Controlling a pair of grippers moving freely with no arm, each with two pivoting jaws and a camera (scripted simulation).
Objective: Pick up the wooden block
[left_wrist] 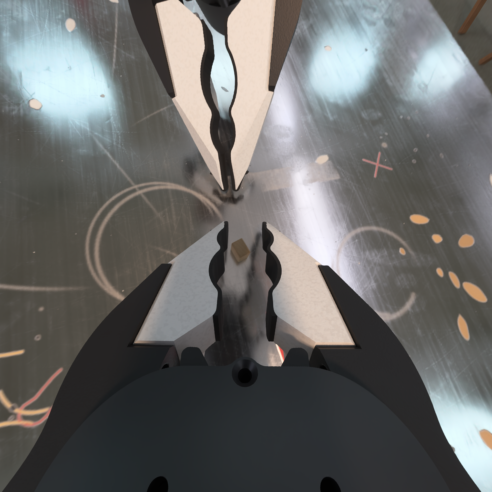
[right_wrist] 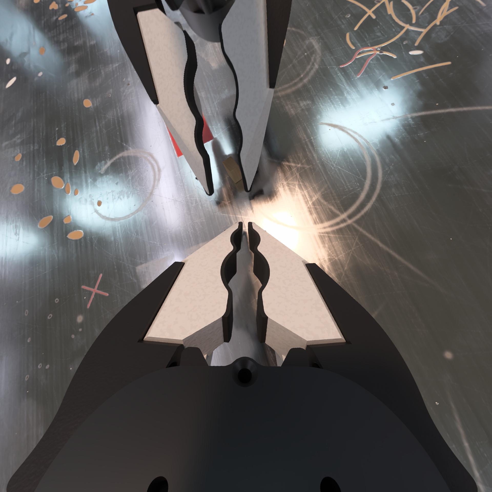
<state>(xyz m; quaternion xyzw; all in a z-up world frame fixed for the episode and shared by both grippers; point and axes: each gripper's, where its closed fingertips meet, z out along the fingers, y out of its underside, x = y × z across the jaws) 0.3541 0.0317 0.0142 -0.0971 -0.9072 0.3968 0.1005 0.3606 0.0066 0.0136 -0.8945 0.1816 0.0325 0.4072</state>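
Observation:
A small tan wooden block (left_wrist: 239, 251) lies on the scratched metal table (left_wrist: 106, 239). In the left wrist view it sits between the fingers of my left gripper (left_wrist: 245, 223), which is open with a clear gap on each side of the block. My right gripper (left_wrist: 229, 187) points at it from the far side, shut and empty, tips close to the table. In the right wrist view my right gripper (right_wrist: 245, 223) is shut. Beyond it the open left gripper (right_wrist: 229, 190) straddles the block (right_wrist: 231, 167), which lies close to one finger and is partly hidden by it.
The table has a red cross mark (left_wrist: 377, 165), a strip of pale tape (left_wrist: 292, 175), orange spots (left_wrist: 452, 279) and chalky rings. Its edge runs diagonally at the right, with wooden legs (left_wrist: 474, 16) beyond. A red and white patch (right_wrist: 205, 130) lies under the left gripper.

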